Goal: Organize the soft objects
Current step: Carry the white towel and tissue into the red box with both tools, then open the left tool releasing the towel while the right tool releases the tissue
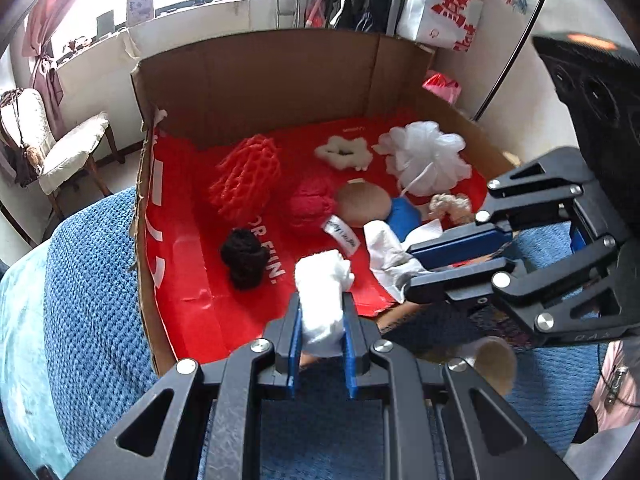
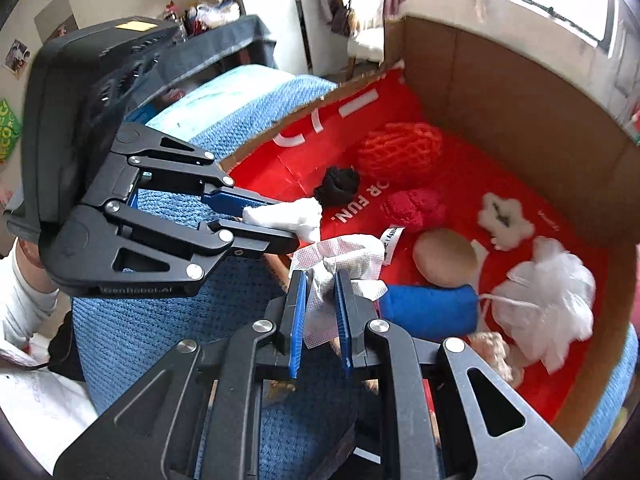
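Box: cardboard box [image 1: 256, 76] on a blue knitted cover [image 1: 92, 280], floor lined with a red printed sheet [image 1: 180, 240]; holds all the loose soft things.
Box contents, far side: orange foam net [image 1: 244, 178] at 11 o'clock of the floor, white mesh pouf [image 1: 426, 158] at 2 o'clock, white fluffy ring [image 1: 344, 153] between them at 12.
Box contents, middle: red knitted ball [image 1: 310, 202] at the centre, tan round pad [image 1: 362, 204] touching it on the 3 o'clock side, blue roll [image 2: 430, 306] just beyond at 4 o'clock, beige scrunchie [image 1: 450, 206] near the pouf.
Box contents, near side: black yarn clump [image 1: 244, 256] at 8 o'clock, lying apart from the rest.
Left gripper [image 1: 322, 312]: clenched on a white wad [image 1: 322, 292], which sticks up past the fingertips, above the near edge of the box at 6 o'clock.
Right gripper [image 2: 320, 308]: clenched on a white gauze cloth [image 2: 340, 256], crumpled, spilling out beyond the tips toward 12; just beside the left one, over the same near edge at 5 o'clock.
Wad and cloth: close together, contact between them not clear.
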`<action>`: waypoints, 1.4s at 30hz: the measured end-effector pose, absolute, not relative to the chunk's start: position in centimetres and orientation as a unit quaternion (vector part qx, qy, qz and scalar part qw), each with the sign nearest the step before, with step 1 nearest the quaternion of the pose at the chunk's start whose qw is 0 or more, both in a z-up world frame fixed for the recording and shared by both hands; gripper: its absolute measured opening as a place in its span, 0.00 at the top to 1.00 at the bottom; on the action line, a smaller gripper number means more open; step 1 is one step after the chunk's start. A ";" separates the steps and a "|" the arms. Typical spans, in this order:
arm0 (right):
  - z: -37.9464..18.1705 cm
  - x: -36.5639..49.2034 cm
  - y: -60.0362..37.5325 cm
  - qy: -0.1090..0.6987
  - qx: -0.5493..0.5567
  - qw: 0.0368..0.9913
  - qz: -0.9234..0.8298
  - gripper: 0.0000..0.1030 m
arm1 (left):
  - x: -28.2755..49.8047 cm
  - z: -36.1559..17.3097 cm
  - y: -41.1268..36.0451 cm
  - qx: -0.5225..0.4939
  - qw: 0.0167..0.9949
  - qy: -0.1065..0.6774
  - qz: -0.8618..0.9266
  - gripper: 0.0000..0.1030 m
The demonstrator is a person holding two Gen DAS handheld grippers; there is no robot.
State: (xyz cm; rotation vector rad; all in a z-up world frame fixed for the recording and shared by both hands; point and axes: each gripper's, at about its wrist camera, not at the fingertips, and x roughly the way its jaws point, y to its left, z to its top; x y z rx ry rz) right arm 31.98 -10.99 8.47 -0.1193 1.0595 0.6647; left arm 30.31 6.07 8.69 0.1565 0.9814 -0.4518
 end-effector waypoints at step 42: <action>4.1 37.1 -8.5 0.577 -0.100 0.742 0.326 0.85 | 35.2 4.2 2.7 0.115 0.828 0.509 -0.205 0.57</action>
